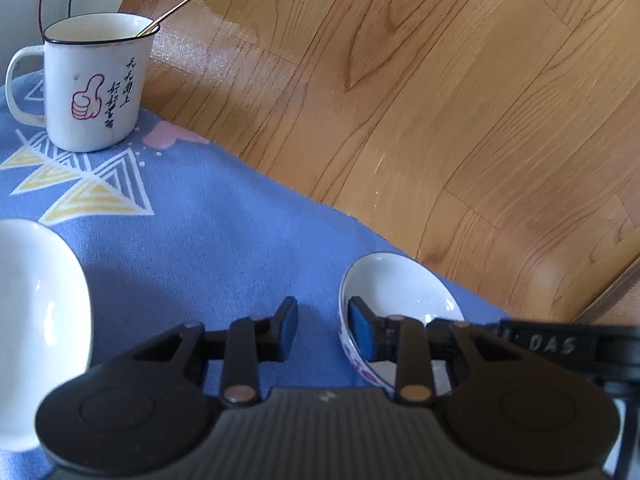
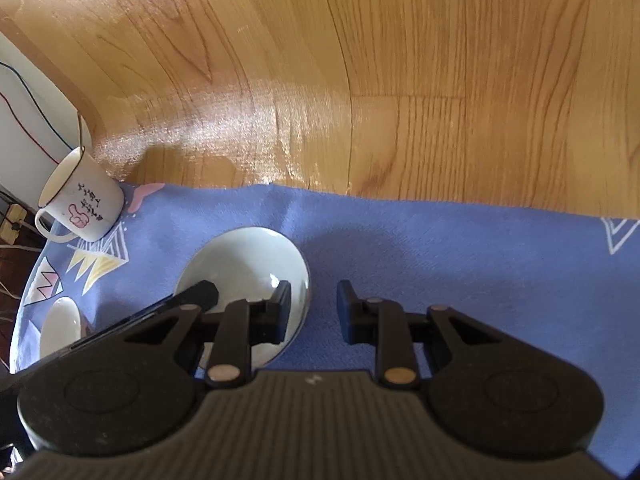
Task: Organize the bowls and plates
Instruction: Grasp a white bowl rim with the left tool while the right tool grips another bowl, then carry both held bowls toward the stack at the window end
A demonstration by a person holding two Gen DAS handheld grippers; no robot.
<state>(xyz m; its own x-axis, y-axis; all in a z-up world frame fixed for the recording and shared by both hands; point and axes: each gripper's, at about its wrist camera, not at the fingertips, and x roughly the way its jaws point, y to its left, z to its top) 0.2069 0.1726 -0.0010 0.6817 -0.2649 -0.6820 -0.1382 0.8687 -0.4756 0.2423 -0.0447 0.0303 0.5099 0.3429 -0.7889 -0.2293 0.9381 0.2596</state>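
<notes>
Blue cloth (image 1: 208,248) carries two bowls and one mug (image 1: 94,84). Only the left view shows the small bowl's (image 1: 400,292) patterned side; the left gripper (image 1: 323,330) gapes astride its rim. The right gripper (image 2: 313,308) gapes astride the plain bowl's (image 2: 240,264) rim.

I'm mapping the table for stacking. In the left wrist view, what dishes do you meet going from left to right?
Plain white bowl at the left edge → mug with a spoon, farther back → small bowl with a patterned rim, with the open left gripper straddling its near wall.
</notes>
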